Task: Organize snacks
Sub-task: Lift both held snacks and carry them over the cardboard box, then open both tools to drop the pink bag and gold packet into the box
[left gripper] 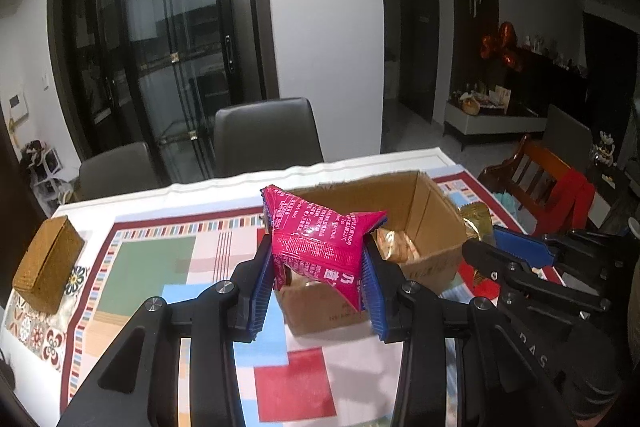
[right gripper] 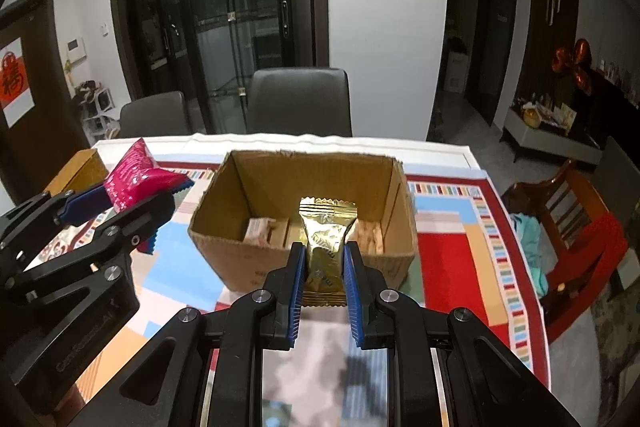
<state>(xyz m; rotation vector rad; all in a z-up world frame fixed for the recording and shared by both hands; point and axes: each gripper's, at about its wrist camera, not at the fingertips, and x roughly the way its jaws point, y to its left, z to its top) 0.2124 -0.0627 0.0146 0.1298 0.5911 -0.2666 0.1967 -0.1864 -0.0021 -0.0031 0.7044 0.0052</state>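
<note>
Your left hand-held gripper (left gripper: 318, 269) is clamped on a pink snack packet (left gripper: 316, 239), held above the near left corner of the open cardboard box (right gripper: 256, 183) on the desk (right gripper: 452, 263). Your right hand-held gripper (right gripper: 324, 269) pinches a gold snack packet (right gripper: 326, 233) over the box's near wall; more wrapped snacks (right gripper: 260, 229) lie inside.

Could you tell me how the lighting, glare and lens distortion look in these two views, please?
Left wrist view: strong fisheye bending with dark corners, ceiling lamps mirrored in the glass doors, glare on the pink snack packet in the left gripper. Right wrist view: same curvature, dim room, shine on the gold packet, a soft shadow on the tablecloth under the right gripper.
</note>
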